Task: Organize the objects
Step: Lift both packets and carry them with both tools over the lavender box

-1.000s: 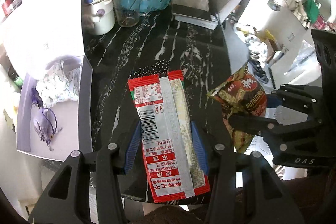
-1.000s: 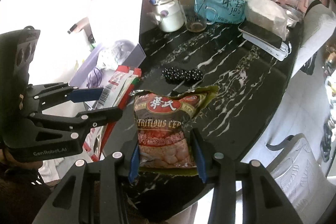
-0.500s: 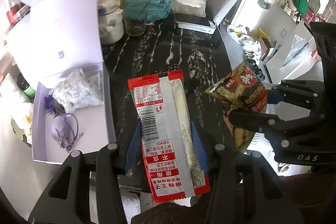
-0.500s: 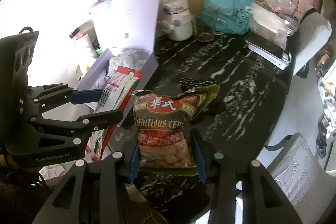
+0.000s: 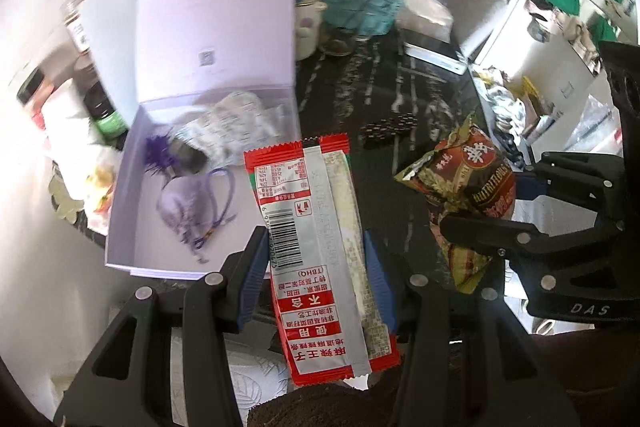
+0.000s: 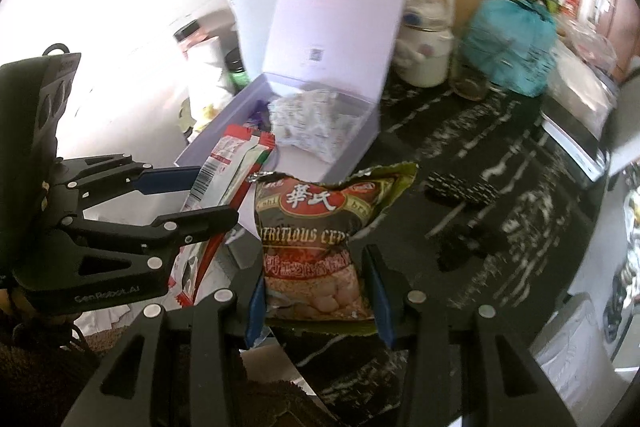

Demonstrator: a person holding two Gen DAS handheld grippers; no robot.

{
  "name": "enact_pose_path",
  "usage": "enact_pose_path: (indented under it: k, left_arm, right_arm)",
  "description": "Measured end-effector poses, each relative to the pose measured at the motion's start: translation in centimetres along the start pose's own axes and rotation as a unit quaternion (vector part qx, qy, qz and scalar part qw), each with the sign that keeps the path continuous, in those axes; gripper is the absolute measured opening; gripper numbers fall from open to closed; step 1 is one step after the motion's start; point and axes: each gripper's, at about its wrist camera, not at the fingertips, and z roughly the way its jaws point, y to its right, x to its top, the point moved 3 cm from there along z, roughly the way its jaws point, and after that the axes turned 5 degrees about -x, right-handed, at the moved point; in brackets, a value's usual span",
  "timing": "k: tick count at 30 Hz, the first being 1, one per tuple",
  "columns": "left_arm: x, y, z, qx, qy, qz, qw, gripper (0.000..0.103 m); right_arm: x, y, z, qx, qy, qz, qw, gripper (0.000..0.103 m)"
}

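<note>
My left gripper (image 5: pixel 316 267) is shut on a long red and silver snack packet (image 5: pixel 316 227), held above the table beside an open lavender box (image 5: pixel 132 227). The box holds a printed plastic bag (image 5: pixel 236 123) and a purple pouch (image 5: pixel 180 207). My right gripper (image 6: pixel 316 287) is shut on a brown cereal bag (image 6: pixel 320 235), held to the right of the box (image 6: pixel 360 131). The cereal bag also shows in the left wrist view (image 5: pixel 468 187), and the red packet in the right wrist view (image 6: pixel 228 171).
A black beaded item (image 5: pixel 388 131) lies on the black marble table (image 5: pixel 400 211). At the back stand a white kettle (image 6: pixel 424 47), a glass (image 6: pixel 470 83), a teal bag (image 6: pixel 512 43) and a flat device (image 5: pixel 434 51). Jars stand left of the box.
Both grippers have risen and drawn back to the left with their packets. The box now lies closer and more fully in view.
</note>
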Motion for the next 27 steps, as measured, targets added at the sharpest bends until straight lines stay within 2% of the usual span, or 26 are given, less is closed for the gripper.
enact_pose_path:
  k: [16,27]
  left_arm:
    - [-1.0,-9.5,1.8,0.027,-0.025,-0.05,0.9981,0.046]
    - [-0.1,-11.9,5.1,0.032,-0.043,-0.047,0.9975,0.046]
  right_arm:
    - [3.6,-5.4,6.5,0.041,-0.031,-0.044,0.998,0.044]
    - [4.6,-6.2,9.8,0.047,-0.049,-0.05,0.996,0.044]
